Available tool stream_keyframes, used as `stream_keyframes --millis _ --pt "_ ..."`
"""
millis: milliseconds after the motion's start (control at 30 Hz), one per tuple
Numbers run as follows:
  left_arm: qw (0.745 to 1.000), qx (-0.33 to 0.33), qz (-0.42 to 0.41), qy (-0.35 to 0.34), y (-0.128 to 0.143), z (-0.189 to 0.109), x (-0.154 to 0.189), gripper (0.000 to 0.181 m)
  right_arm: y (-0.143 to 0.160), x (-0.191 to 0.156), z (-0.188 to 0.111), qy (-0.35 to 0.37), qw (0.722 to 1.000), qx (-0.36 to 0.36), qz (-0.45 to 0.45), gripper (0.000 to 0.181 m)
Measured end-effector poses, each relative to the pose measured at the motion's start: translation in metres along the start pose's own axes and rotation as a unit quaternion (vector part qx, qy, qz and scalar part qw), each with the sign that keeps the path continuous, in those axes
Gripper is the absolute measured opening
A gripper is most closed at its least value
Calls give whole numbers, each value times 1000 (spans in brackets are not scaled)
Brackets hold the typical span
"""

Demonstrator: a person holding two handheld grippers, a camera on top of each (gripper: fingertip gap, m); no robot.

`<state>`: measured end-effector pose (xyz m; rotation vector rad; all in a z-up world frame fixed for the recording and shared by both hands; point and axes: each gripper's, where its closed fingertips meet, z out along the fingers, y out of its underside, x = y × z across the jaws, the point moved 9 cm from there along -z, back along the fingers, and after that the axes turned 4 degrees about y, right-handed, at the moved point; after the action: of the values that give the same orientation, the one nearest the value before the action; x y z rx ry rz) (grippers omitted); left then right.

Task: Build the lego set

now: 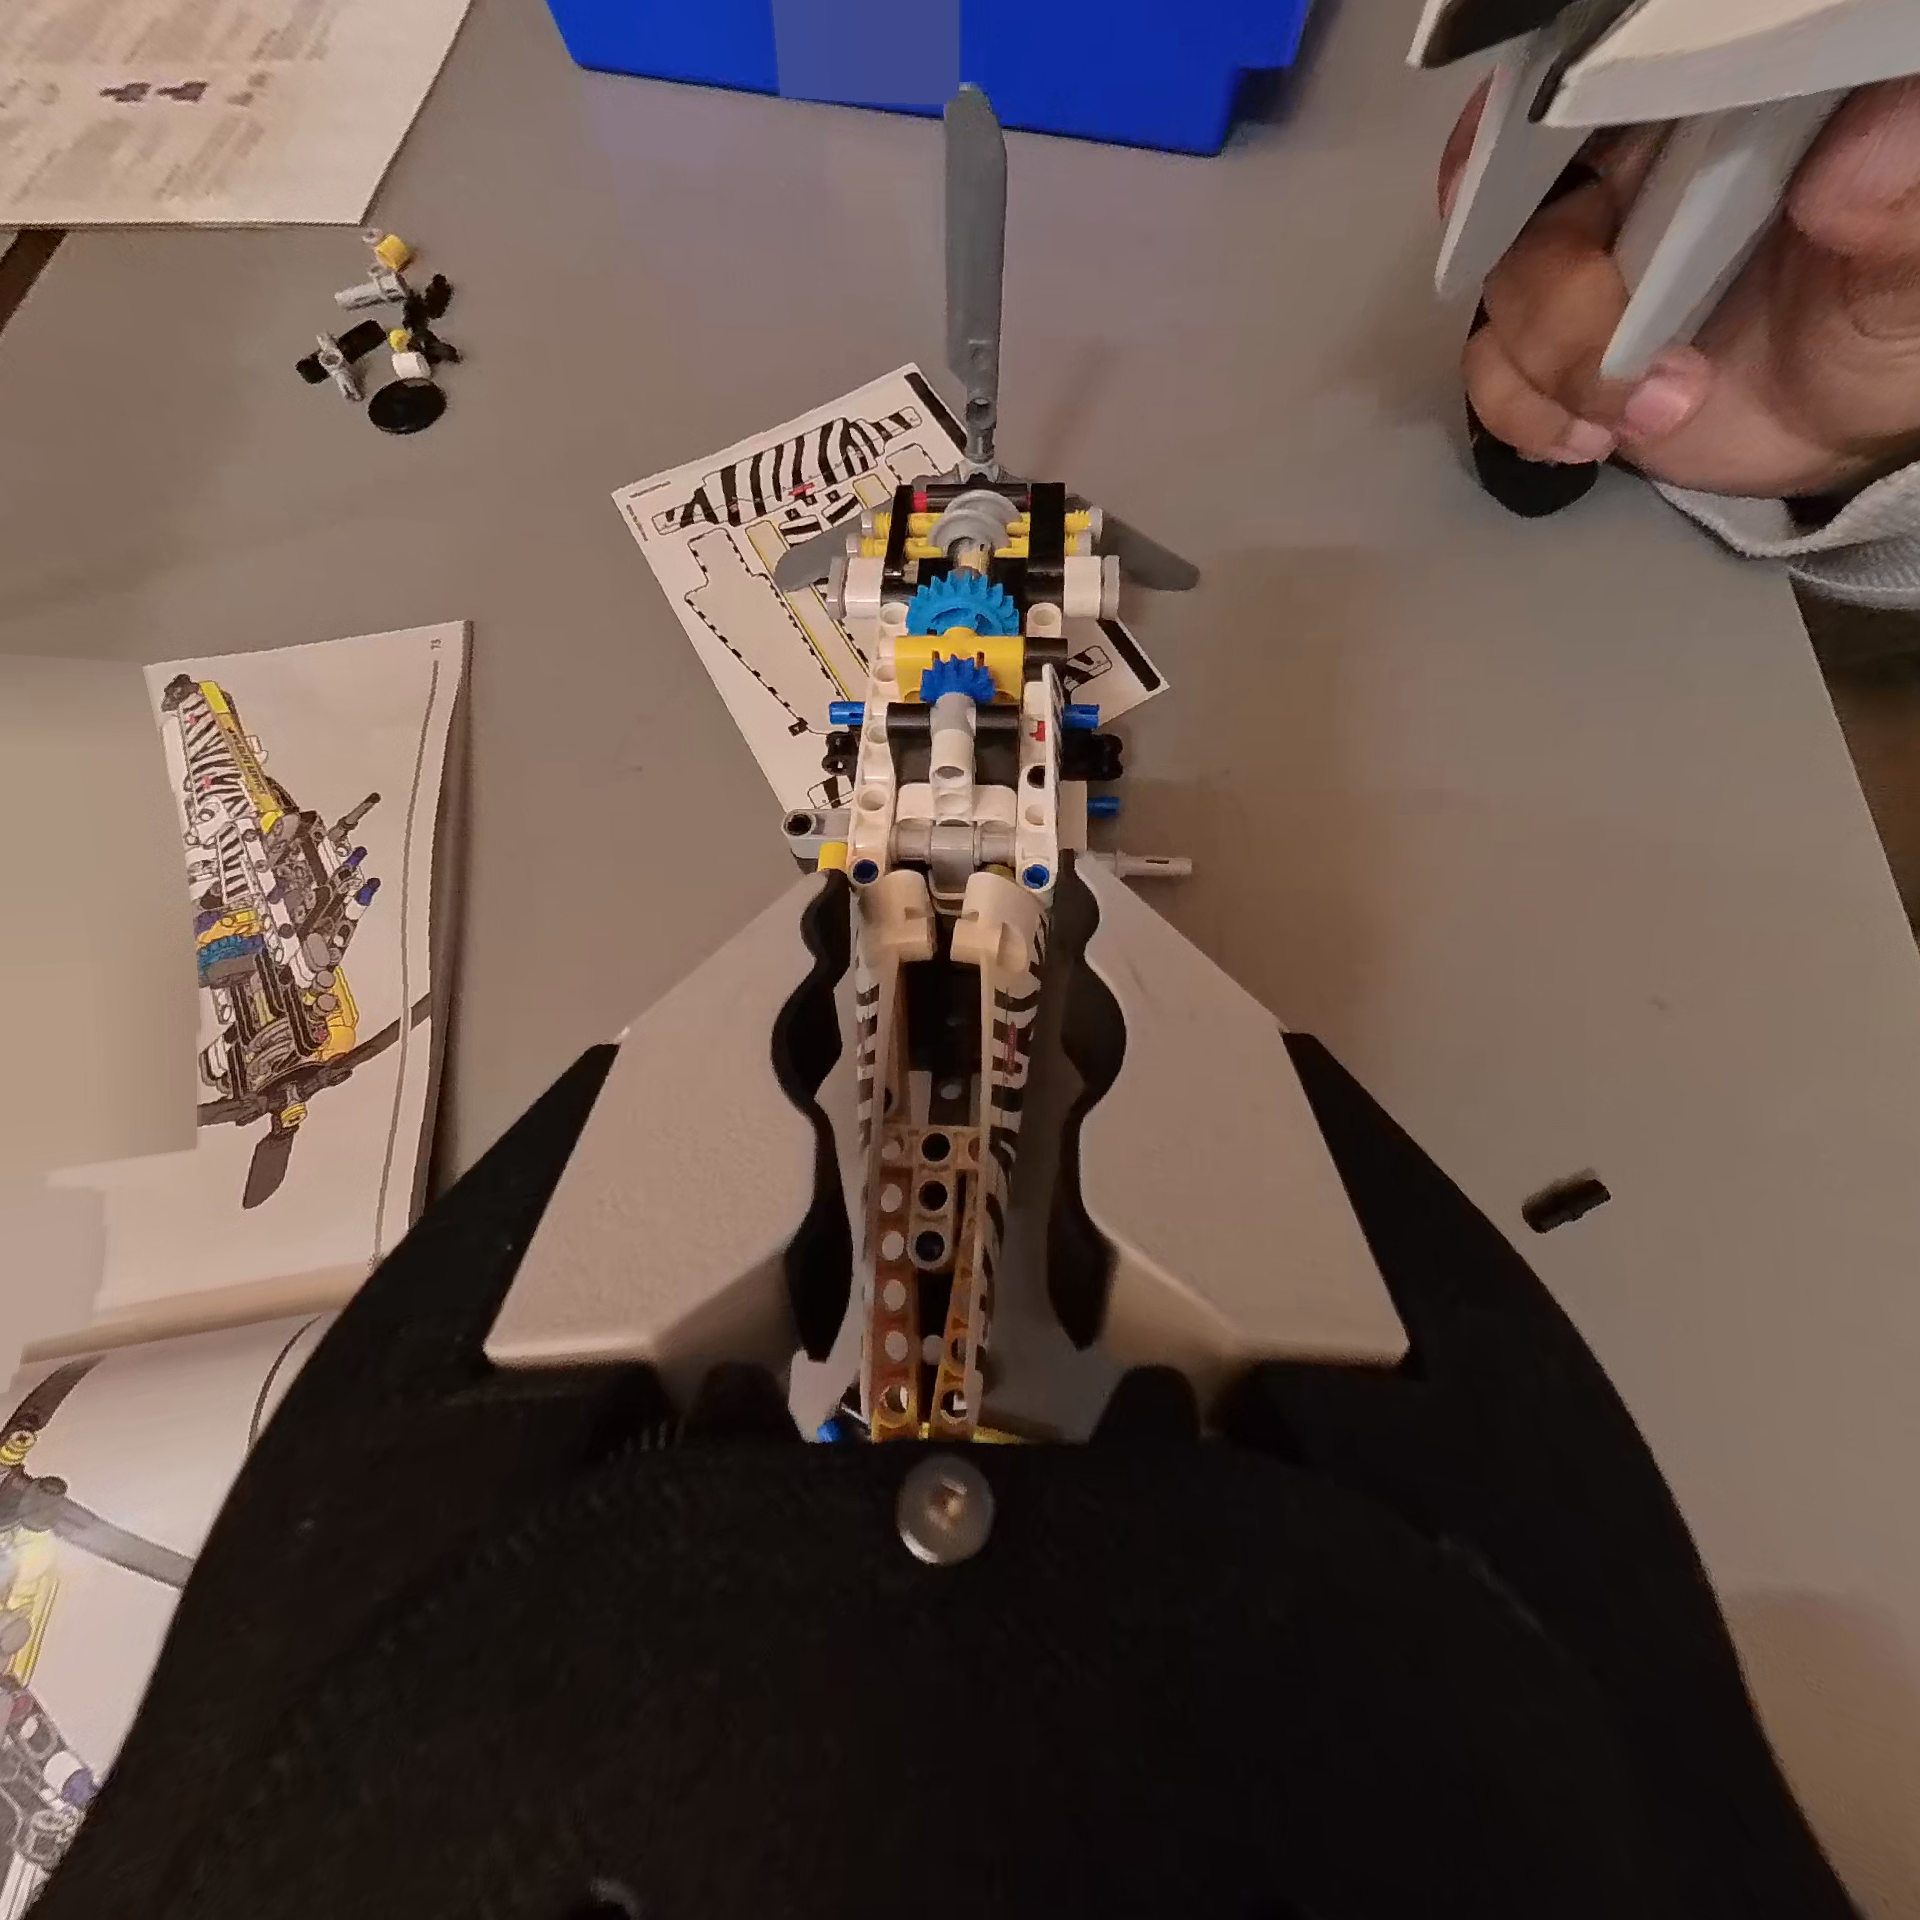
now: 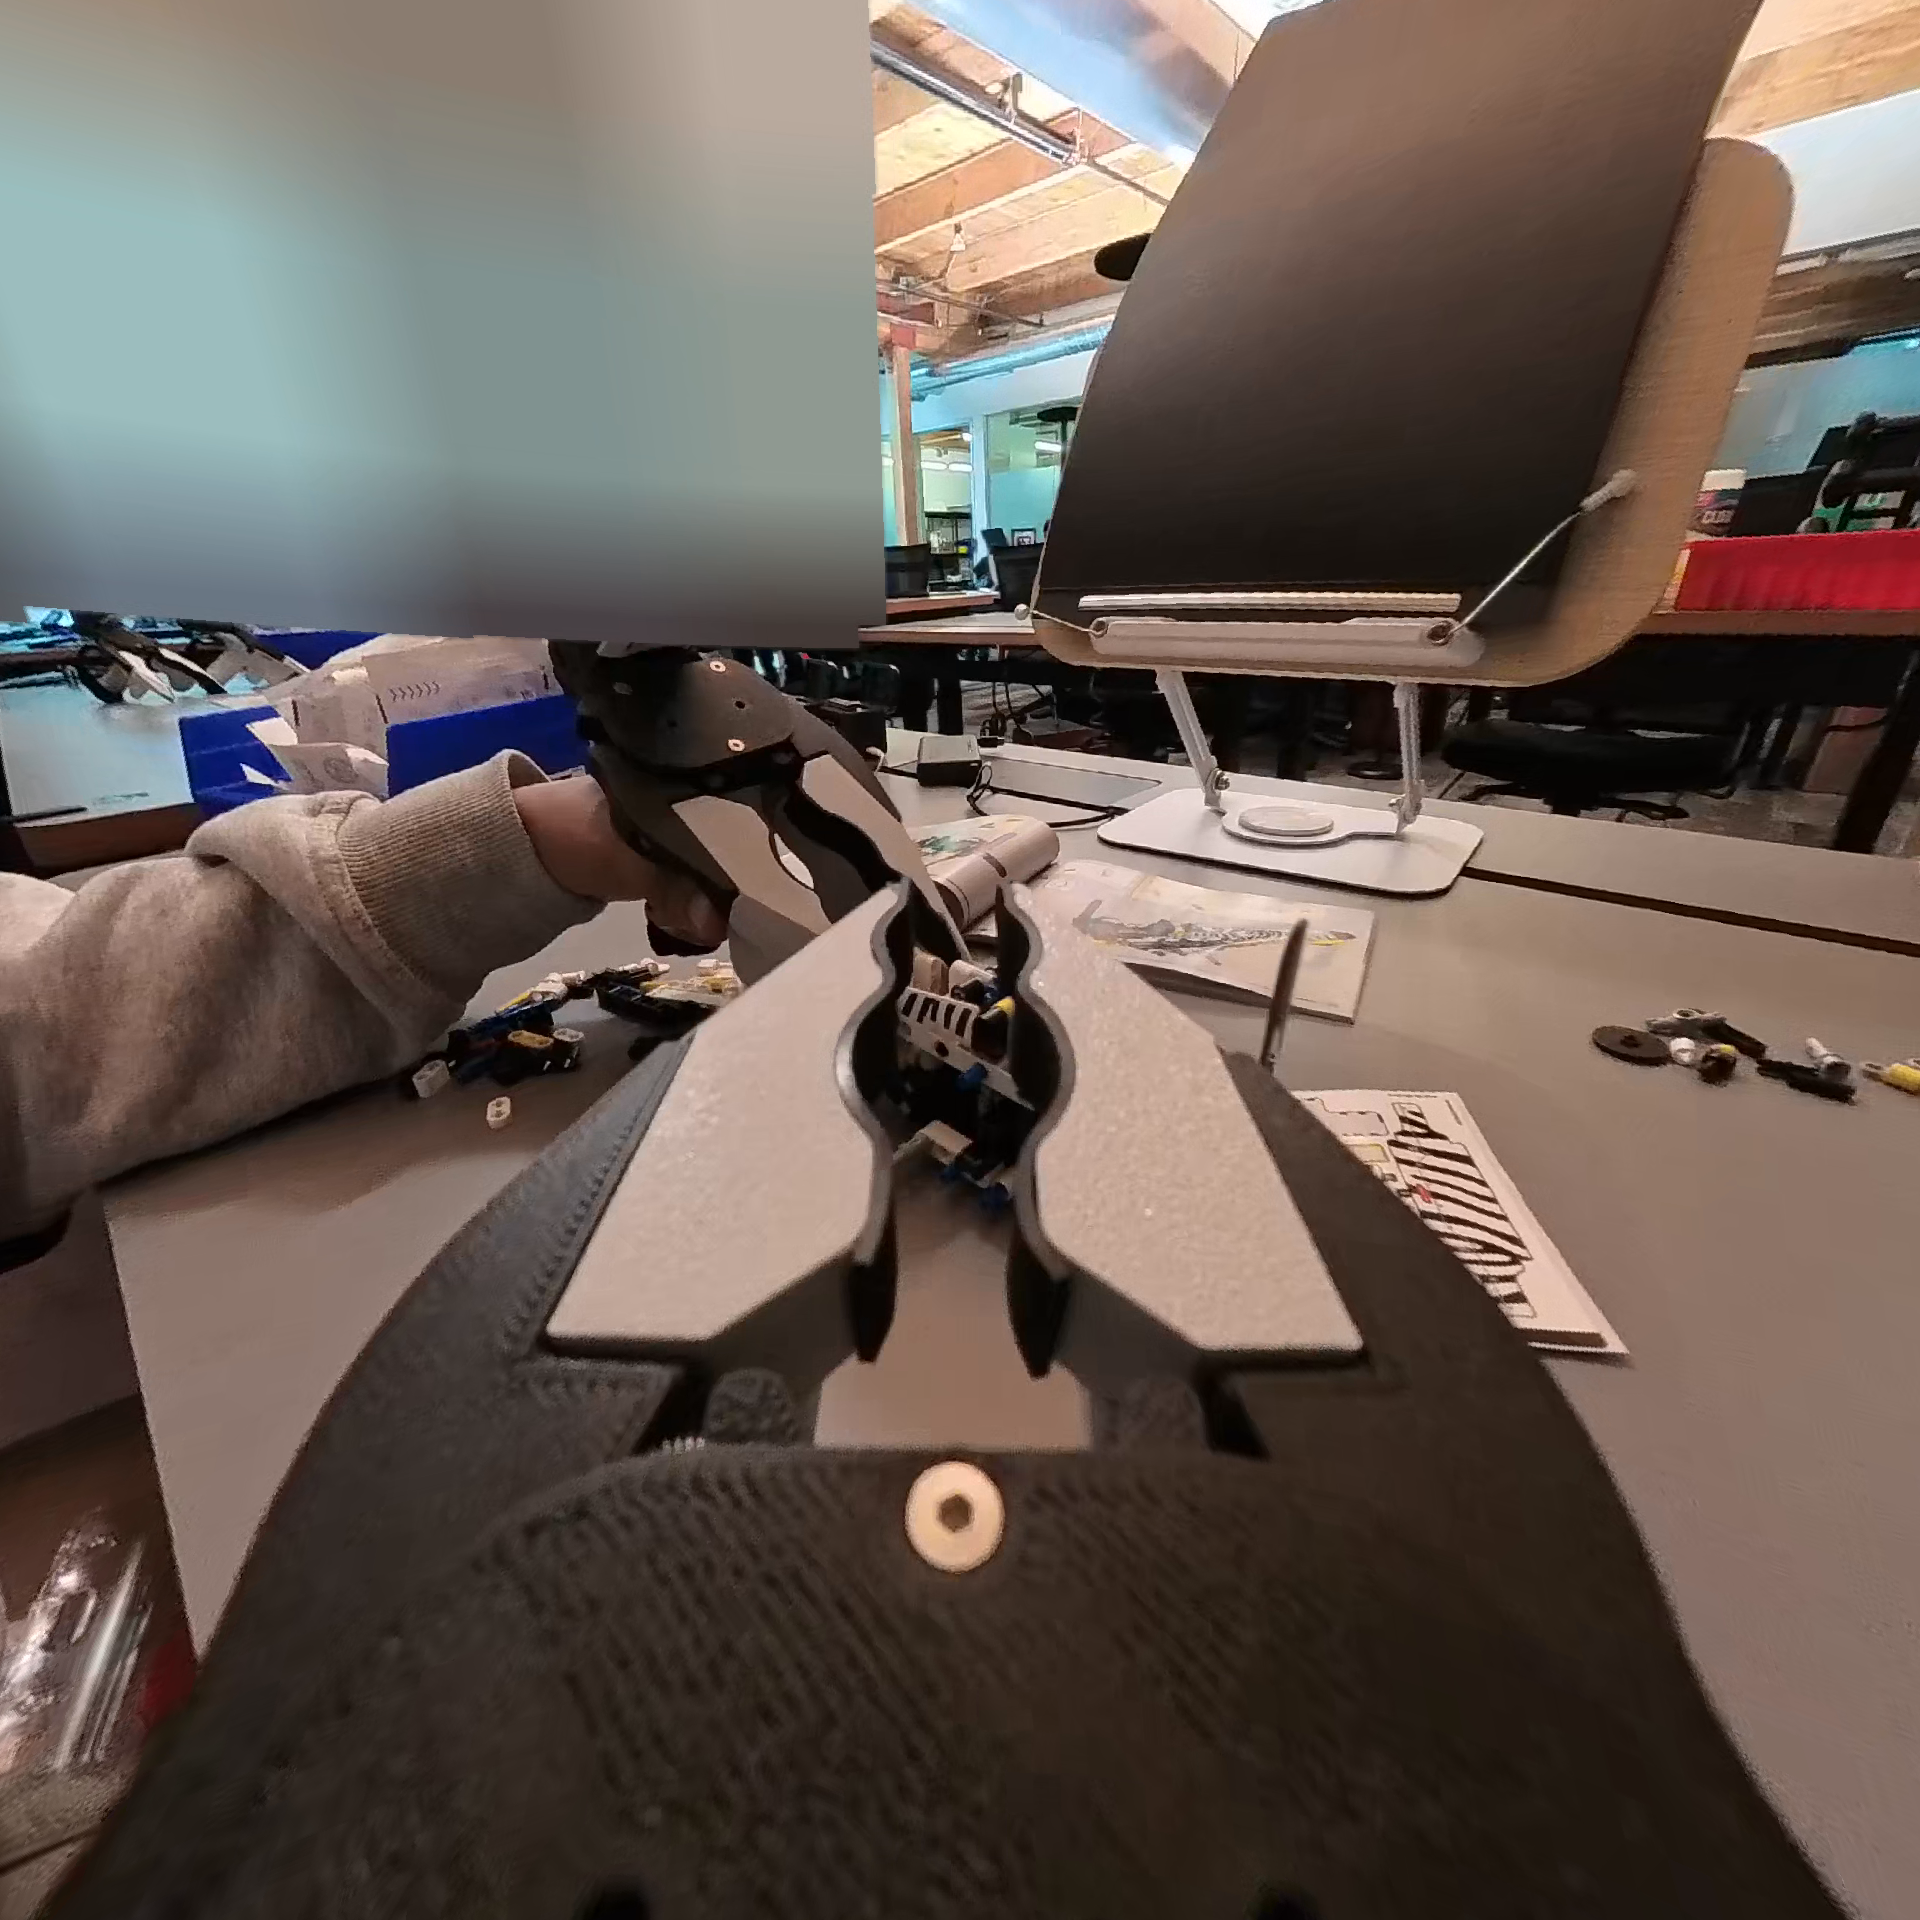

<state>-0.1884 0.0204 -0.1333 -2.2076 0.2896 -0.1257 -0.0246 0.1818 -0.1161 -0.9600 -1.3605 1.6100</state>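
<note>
The left gripper [image 1: 951, 894] is clamped around the tail end of the lego model [image 1: 961, 790] — a white, zebra-striped aircraft body with blue gears and a grey propeller [image 1: 977, 270] at its nose, pointing away over the grey table [image 1: 1455, 831]. Under the nose lies a striped sticker sheet [image 1: 748, 540]; an open instruction booklet [image 1: 312, 883] sits to the left, a small cluster of loose parts [image 1: 390, 332] beyond it, and a blue bin [image 1: 935, 52] at the far edge. The right gripper [image 2: 951, 914] stands apart from the model, its fingers parted with nothing between them; through the gap the model [image 2: 945, 1023] shows in the left gripper [image 2: 925, 930]. More loose pieces [image 2: 540, 1029] lie near a grey sleeve [image 2: 260, 935], and a black book stand [image 2: 1403, 364] stands behind
</note>
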Motion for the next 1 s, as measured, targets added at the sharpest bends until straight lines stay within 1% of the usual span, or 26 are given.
stream_keyframes --millis 367,500,733,867,933,1000 --pt "1000 -13 2 1 -2 -1 3 41 0 0 1 -2 1000 1 2 12" --pt "1000 -9 -1 15 -2 -1 6 50 0 0 1 -2 1000 0 -1 12" --pt "999 4 -22 29 -2 -2 4 51 0 -1 1 -3 1000 -2 -2 12" --pt "999 12 -33 31 -3 -4 2 48 0 -1 2 -4 1000 -3 -3 12" --pt "999 9 -29 20 -3 -4 1 41 0 -1 2 -4 1000 -3 -3 12" --pt "999 8 -27 19 -3 -4 1 41 0 -1 2 -4 1000 -3 -3 12"
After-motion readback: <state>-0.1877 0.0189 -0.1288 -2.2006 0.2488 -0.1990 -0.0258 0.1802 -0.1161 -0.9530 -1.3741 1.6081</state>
